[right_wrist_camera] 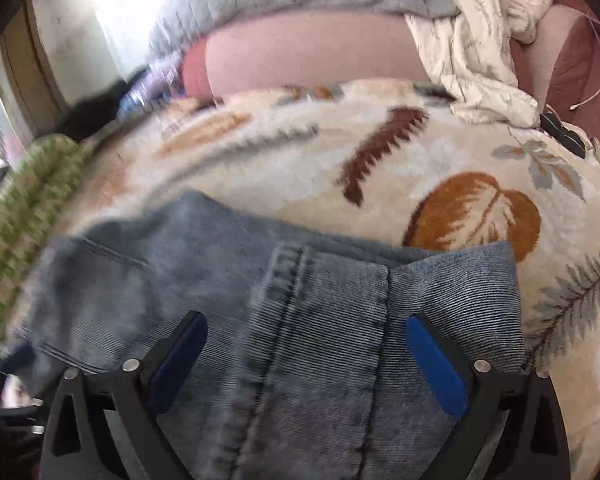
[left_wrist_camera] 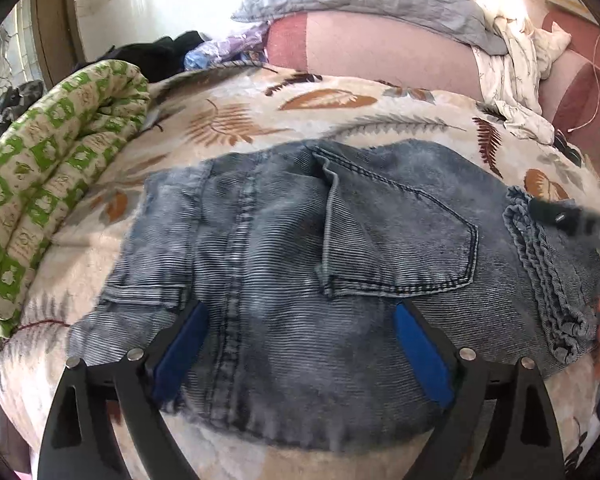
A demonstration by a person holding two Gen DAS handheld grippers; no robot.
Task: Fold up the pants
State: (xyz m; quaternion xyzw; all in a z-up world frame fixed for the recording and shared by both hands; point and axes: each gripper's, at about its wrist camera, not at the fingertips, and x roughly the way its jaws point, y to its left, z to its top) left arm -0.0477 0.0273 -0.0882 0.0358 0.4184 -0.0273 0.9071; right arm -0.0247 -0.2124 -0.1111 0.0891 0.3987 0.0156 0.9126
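Faded denim pants (left_wrist_camera: 300,240) on leaf-print blanket (left_wrist_camera: 340,120) show no readable label.

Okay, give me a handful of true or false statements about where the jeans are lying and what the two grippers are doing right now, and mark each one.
1. The jeans lie folded on a leaf-print blanket. True.
2. The left gripper is clamped shut on the denim. False: its jaws stand wide open over the jeans, pinching nothing.
3. A back pocket of the jeans faces up. True.
4. The right gripper holds the jeans in the air. False: its jaws are open and the jeans rest on the blanket.
5. A green-patterned rolled quilt lies beside the blanket. True.
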